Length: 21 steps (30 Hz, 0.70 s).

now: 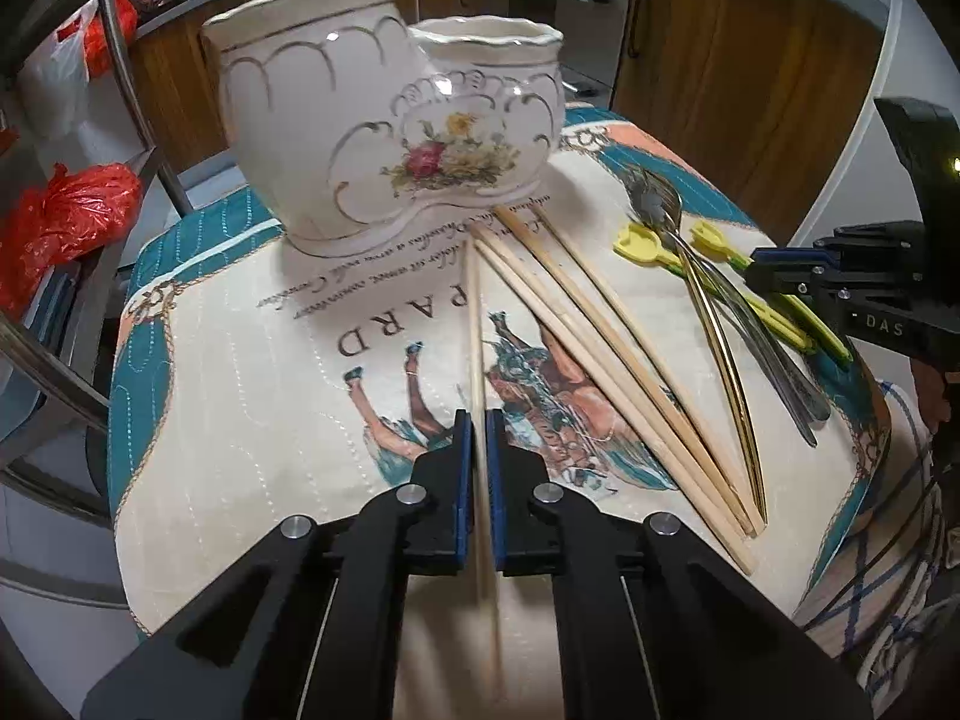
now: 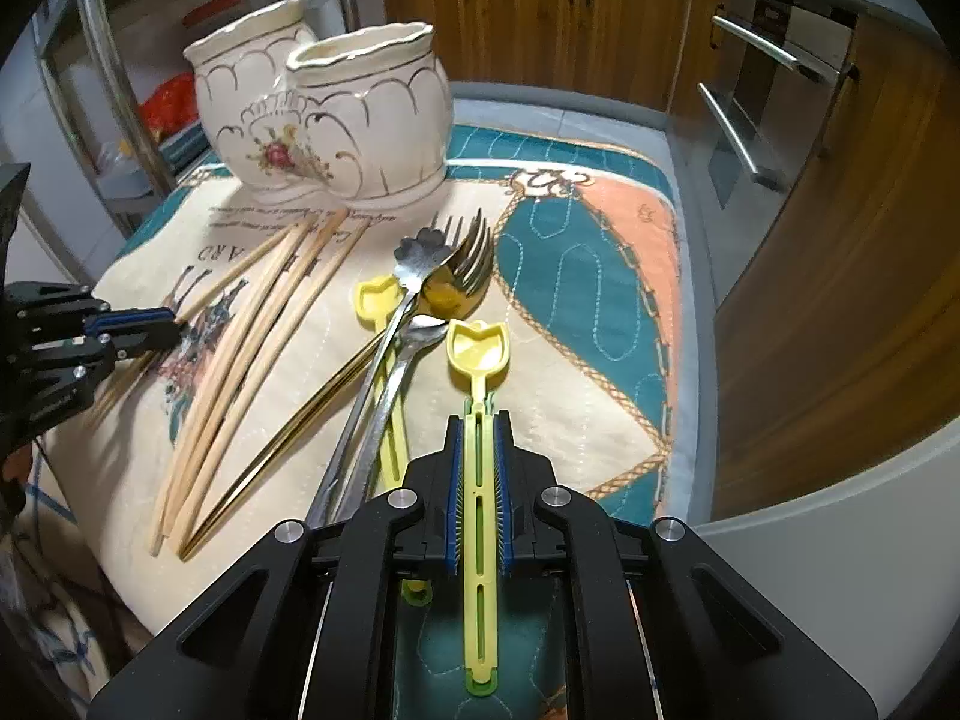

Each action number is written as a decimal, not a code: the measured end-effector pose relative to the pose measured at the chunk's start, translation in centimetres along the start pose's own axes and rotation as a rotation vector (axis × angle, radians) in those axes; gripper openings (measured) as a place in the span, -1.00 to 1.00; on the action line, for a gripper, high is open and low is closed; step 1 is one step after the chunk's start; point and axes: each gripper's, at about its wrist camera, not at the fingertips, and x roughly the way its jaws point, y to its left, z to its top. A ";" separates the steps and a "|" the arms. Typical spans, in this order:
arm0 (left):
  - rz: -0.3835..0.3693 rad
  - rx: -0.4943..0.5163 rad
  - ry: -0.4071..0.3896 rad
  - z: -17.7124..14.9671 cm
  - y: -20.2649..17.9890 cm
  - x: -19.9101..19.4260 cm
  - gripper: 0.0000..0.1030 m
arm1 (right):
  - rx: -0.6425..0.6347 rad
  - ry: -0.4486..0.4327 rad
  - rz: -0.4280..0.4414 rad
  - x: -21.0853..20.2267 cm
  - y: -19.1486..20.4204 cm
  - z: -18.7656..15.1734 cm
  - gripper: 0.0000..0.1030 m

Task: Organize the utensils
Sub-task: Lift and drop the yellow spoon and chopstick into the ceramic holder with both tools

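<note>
Left wrist view: the left gripper (image 1: 478, 420) reaches low and level over the printed cloth (image 1: 240, 372), jaws drawn narrow and clamped on a single wooden chopstick (image 1: 476, 330). That stick runs straight ahead between the blue pads (image 1: 462, 480), its far tip aimed at the foot of the double ceramic holder (image 1: 372, 120) dead ahead. Just to the right, three more chopsticks (image 1: 600, 360) lie fanned on the cloth, tips also toward the holder. Beyond them a gold fork (image 1: 720, 348) and steel cutlery (image 1: 774, 360) cross each other, and the right gripper (image 1: 780, 285) comes in from the far right edge.

Right wrist view: the right gripper (image 2: 478, 420) angles down over the cloth (image 2: 600, 312), jaws pinched tight on a yellow plastic utensil (image 2: 479, 510). Its long handle lies straight along the fingers, tulip-shaped head pointing forward. Ahead and left, the forks (image 2: 462, 270) and a second yellow utensil (image 2: 378, 300) pile together; chopsticks (image 2: 252, 348) lie farther left, the holder (image 2: 336, 126) beyond.
</note>
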 end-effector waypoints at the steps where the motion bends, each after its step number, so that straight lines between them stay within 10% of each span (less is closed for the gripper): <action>1: 0.002 -0.003 -0.004 0.0 0.2 -0.1 -0.91 | 0.005 -0.008 -0.003 -0.2 -0.1 0.0 -0.80; 11: 0.007 -0.018 -0.137 1.2 1.7 -3.6 -0.91 | 0.025 -0.184 -0.001 -3.8 -0.5 2.6 -0.80; 21: 0.027 -0.003 -0.458 6.2 2.5 -9.5 -0.91 | 0.037 -0.473 0.115 -7.9 1.8 10.1 -0.80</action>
